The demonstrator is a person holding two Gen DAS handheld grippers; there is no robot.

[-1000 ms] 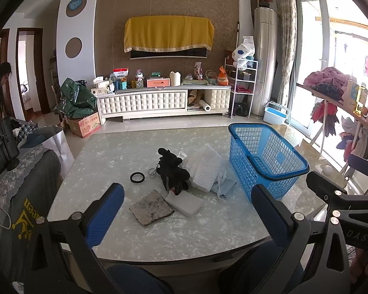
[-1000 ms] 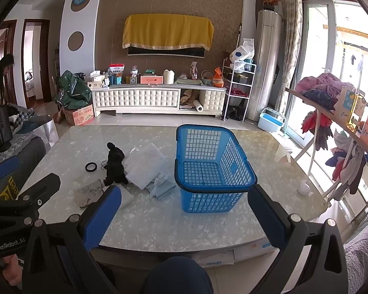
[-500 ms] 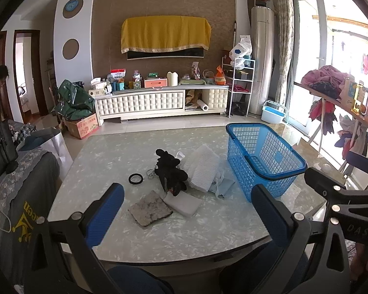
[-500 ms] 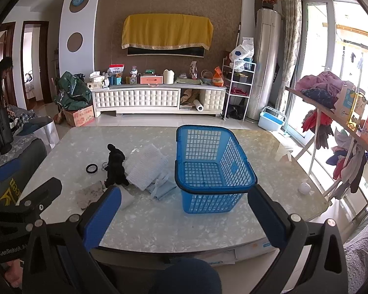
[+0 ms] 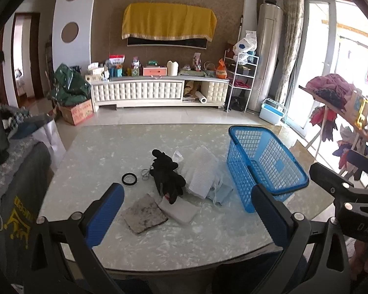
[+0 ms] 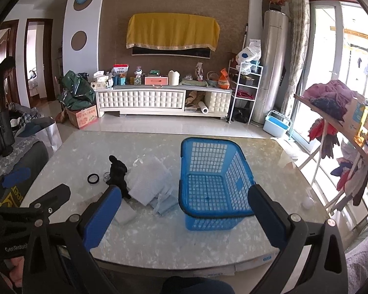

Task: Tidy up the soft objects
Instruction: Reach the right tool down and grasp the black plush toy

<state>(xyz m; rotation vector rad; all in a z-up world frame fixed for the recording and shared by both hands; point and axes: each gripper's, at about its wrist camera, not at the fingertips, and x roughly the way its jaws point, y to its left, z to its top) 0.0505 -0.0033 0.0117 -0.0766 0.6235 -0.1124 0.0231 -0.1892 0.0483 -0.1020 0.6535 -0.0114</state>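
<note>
Both grippers (image 5: pixel 187 210) (image 6: pixel 184 213) wide, empty; one basket (image 6: pixel 216 178); perhaps five soft items (image 5: pixel 168 176).

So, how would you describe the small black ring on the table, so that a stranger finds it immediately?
Start at the blue basket on the marble table, then move left past the pile of white cloths and the black plush toy. Just left of the toy lies the black ring, flat on the table; it is the only round, hollow thing there.

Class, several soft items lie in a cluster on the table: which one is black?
The black plush toy, lying beside the black ring. The white cloth, white sponge, grey pad and pale blue cloth are all lighter.
</note>
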